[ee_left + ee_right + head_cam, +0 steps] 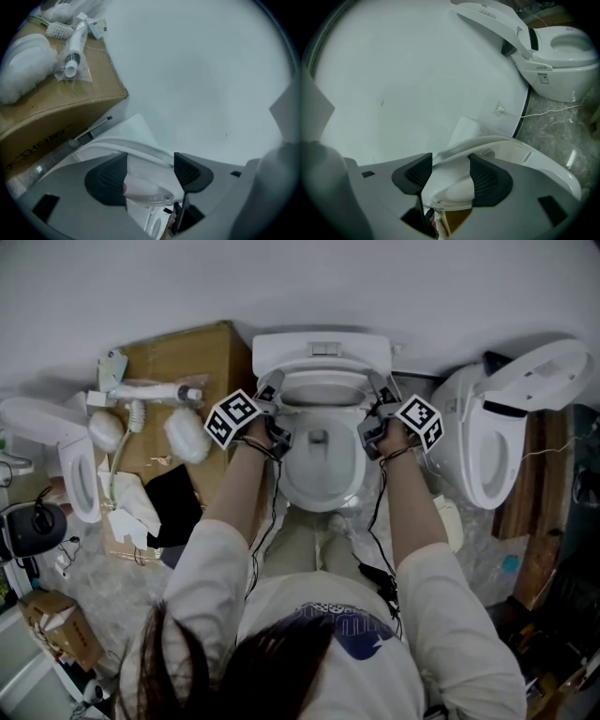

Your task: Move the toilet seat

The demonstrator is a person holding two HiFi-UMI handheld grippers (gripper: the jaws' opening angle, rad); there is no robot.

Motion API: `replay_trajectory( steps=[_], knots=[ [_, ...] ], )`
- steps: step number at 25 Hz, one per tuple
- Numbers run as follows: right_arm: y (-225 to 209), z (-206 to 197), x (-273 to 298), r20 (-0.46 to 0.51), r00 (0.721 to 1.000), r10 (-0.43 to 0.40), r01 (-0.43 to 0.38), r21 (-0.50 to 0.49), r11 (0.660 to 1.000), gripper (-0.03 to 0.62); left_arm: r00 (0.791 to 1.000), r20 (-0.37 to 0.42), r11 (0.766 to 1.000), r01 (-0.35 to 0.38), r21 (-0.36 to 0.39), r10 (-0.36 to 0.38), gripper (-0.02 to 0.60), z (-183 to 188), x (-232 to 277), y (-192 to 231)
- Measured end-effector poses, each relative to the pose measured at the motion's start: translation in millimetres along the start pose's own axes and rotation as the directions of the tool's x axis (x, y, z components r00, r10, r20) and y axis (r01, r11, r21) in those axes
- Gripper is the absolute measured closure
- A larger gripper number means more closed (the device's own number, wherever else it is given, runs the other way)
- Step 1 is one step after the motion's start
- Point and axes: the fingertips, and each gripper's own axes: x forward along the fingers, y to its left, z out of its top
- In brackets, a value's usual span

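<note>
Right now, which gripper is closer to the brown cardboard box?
Left. The left gripper holds the toilet seat on the side next to the cardboard box. The right gripper holds its other side, across the seat from the box.

floor (562, 136): marbled grey | on it: toilet (323, 348), second toilet (469, 446) right, cardboard box (187, 357) left

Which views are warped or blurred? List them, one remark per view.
Head view: sharp, even dim light on the toilet seat. Left gripper view: fisheye with dark corners, cardboard box edge bowed. Right gripper view: same warp, second toilet curved.
</note>
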Motion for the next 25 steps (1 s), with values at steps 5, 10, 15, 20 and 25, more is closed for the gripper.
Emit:
replay_trajectory(
  steps=[5, 10, 15, 20, 25],
  knots=[
    [5.3, 2.8, 6.8, 0.022, 0.999, 0.024, -0.024, -0.008, 1.0, 0.333, 1.0, 0.017, 1.0, 0.025, 0.009, -0.025, 0.288, 5.3, 5.4, -3.1],
    [4.9, 5.6, 12.3, 0.034, 0.999, 0.033, -0.033, -0.012, 0.999, 0.333, 0.999, 0.026, 0.999, 0.043, 0.027, -0.043, 0.288, 7.6, 9.9, -3.6],
    [5.4, 7.2, 14.0, 0.041, 0.998, 0.037, -0.037, -0.007, 0.999, 0.327, 0.998, 0.035, 0.998, 0.053, 0.029, -0.054, 0.288, 9.1, 11.1, -4.8],
    [4.0, 7.0, 13.9, 0.038, 0.998, 0.04, -0.04, -0.012, 0.999, 0.322, 0.997, 0.035, 0.998, 0.06, 0.03, -0.062, 0.288, 8.8, 11.2, -4.0],
    [5.5, 6.3, 10.5, 0.019, 0.999, 0.04, -0.039, -0.042, 0.998, 0.324, 0.997, 0.005, 0.997, 0.071, 0.044, -0.071, 0.288, 6.7, 9.6, -4.4]
  ],
)
